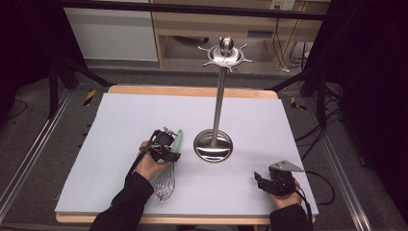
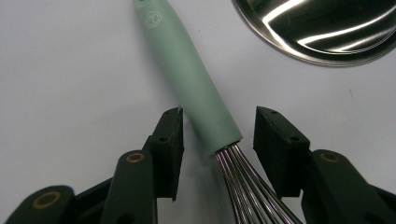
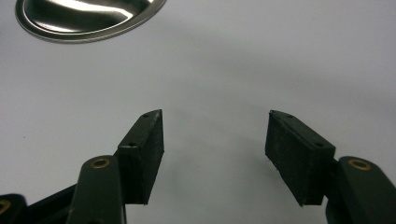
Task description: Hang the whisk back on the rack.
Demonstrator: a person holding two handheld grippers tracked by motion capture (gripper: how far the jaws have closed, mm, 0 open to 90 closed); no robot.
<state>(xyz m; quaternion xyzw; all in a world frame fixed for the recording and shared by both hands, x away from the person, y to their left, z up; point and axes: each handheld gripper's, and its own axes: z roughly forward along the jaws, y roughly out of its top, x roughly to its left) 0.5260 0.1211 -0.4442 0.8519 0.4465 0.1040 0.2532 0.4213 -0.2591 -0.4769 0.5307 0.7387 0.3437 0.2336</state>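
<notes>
A whisk with a mint-green handle (image 1: 177, 140) and steel wires (image 1: 165, 183) lies flat on the white mat, left of centre. My left gripper (image 1: 163, 144) hovers low over it. In the left gripper view its jaws (image 2: 218, 114) stand on either side of the lower end of the whisk handle (image 2: 187, 79), where the wires (image 2: 247, 186) begin. A small gap shows on each side, so the gripper is open. My right gripper (image 1: 260, 182) rests near the front right of the mat, open (image 3: 215, 114) with only bare mat between its pads.
A steel utensil stand rises from a round base (image 1: 213, 146) at the mat's centre, with a hooked crown (image 1: 225, 53) on top. Its base edge (image 2: 322, 28) lies just right of the whisk handle and far ahead of the right gripper (image 3: 88, 16). The white mat (image 1: 144, 110) covers a wooden table.
</notes>
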